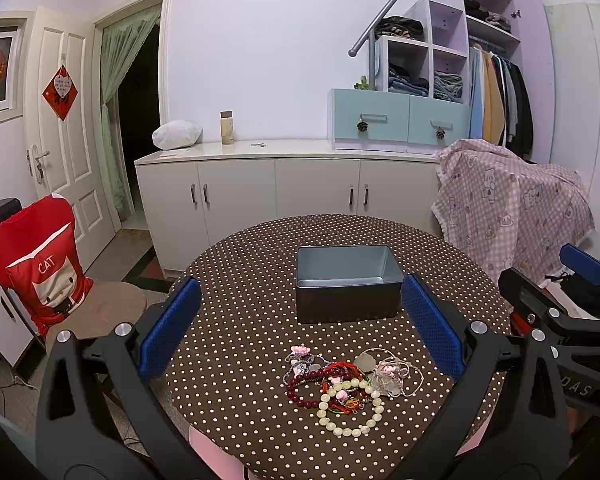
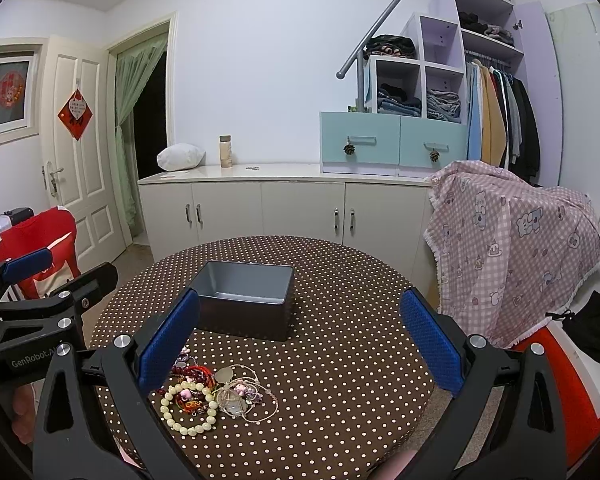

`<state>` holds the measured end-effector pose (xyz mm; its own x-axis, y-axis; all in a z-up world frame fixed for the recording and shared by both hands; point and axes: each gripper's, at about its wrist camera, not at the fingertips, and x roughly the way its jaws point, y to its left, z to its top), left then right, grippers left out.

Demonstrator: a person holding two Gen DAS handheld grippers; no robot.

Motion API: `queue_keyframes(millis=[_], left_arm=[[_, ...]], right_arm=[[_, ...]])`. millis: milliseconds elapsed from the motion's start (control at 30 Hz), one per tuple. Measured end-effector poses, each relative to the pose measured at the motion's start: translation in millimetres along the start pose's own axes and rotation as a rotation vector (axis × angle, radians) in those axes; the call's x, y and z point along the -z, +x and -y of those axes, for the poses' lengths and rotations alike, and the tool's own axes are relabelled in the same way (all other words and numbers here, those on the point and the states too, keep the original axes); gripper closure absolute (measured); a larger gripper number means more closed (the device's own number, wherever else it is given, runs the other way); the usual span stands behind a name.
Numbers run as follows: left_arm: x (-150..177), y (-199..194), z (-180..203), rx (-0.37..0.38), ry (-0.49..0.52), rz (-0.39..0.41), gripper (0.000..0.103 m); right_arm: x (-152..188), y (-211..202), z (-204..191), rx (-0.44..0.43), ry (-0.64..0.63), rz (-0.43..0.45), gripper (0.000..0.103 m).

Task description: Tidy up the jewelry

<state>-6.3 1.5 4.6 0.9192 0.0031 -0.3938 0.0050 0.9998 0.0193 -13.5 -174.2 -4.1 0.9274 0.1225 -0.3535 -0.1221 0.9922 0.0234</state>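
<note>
Desk (image 1: 260, 264): round, brown cloth with white dots.
Box (image 1: 347, 283): gray, empty, mid-desk.
Jewelry (image 1: 342, 386): tangled pile near the front edge.
Room: white cabinet (image 1: 284, 188), closet (image 1: 496, 96).
Left gripper (image 1: 300, 326): spread wide, holding nothing.
Right gripper (image 2: 298, 338): spread wide, holding nothing.

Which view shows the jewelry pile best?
The left wrist view: the jewelry pile lies unobstructed between the open left tool. In the right wrist view, the pile sits off-center, partly hidden by a finger.

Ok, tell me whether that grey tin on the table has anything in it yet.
Empty. The grey tin shows only bare metal floor in both views; the jewelry pile lies on the tablecloth in front of it.
</note>
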Motion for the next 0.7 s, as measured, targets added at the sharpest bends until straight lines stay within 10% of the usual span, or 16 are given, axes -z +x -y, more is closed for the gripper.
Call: queue_keyframes(millis=[700], left_arm=[[0.6, -0.3, -0.2, 0.0, 0.001, 0.005, 0.005]], right_arm=[[2.5, 1.8, 2.4, -0.006, 0.006, 0.001, 0.007]])
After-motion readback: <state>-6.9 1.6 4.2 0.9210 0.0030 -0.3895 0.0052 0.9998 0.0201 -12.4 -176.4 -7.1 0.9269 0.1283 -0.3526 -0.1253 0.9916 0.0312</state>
